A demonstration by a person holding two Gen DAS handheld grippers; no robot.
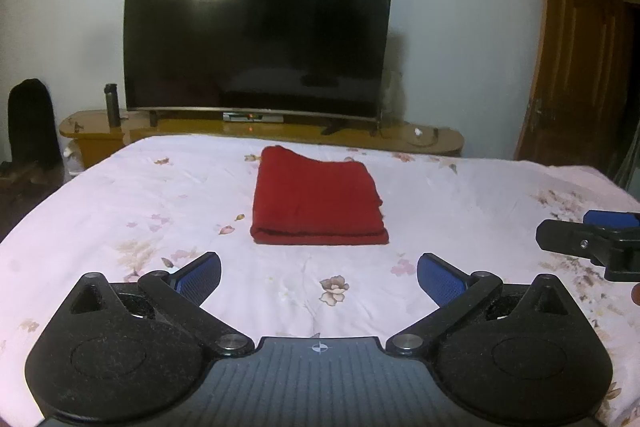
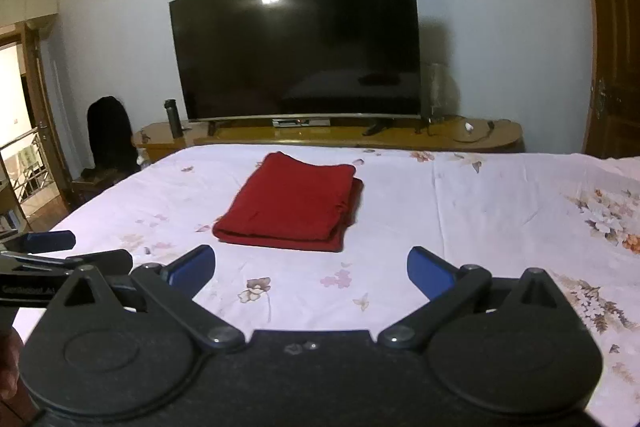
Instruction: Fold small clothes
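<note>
Floral bedsheet (image 1: 440, 187) under neatly folded red garment (image 1: 318, 199); both grippers (image 1: 319, 279) (image 2: 311, 269) spread wide, empty.

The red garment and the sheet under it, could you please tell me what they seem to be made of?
The red garment looks like a soft matte knit or woven cloth: it folds into thick, rounded layers and shows no shine. The sheet looks like thin, smooth printed cotton or a blend, pale pink with flowers and fine creases; the exact fibre cannot be told.
</note>
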